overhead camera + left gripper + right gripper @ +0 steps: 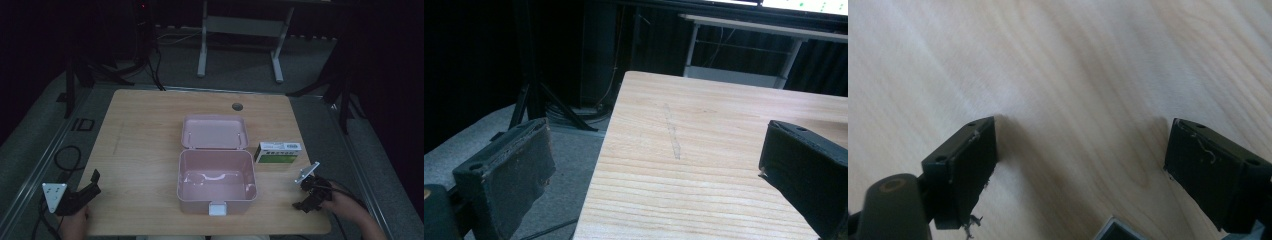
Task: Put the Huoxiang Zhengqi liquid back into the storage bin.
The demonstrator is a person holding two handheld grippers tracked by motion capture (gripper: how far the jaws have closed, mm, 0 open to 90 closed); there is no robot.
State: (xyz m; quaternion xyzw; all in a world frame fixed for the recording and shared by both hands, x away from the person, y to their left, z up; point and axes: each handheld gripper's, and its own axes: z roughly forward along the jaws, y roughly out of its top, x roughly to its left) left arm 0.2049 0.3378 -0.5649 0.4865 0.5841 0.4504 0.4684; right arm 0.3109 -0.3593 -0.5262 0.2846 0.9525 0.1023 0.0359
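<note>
**A:** Start from the medicine box (278,152). It lies flat on the table (150,130) just beside the open pink case (216,181), off that case's right wall, with its long axis running left to right across the table, roughly parallel to the case's hinge line.

**B:** Which of my grippers is closer to it?

**A:** Your right gripper (311,192), clearly. The box sits ahead of it and a little toward the case, near but not touching. Your left gripper (82,192) is well apart, on the far side of the case near the table's left front corner.

**B:** And their state?

**A:** Both spread wide and holding nothing. In the right gripper view your right gripper (1080,150) points down at bare wood, jaws far apart. In the left gripper view your left gripper (654,165) looks along the table's left edge, likewise empty.

**B:** So how should I go in?

**A:** My judgement: reach forward with the right, and turn it so the jaws close across the box's short width rather than its length. From there the case's open tub lies to the gripper's left, with its lid (215,132) folded back flat behind it and out of your way.
</note>
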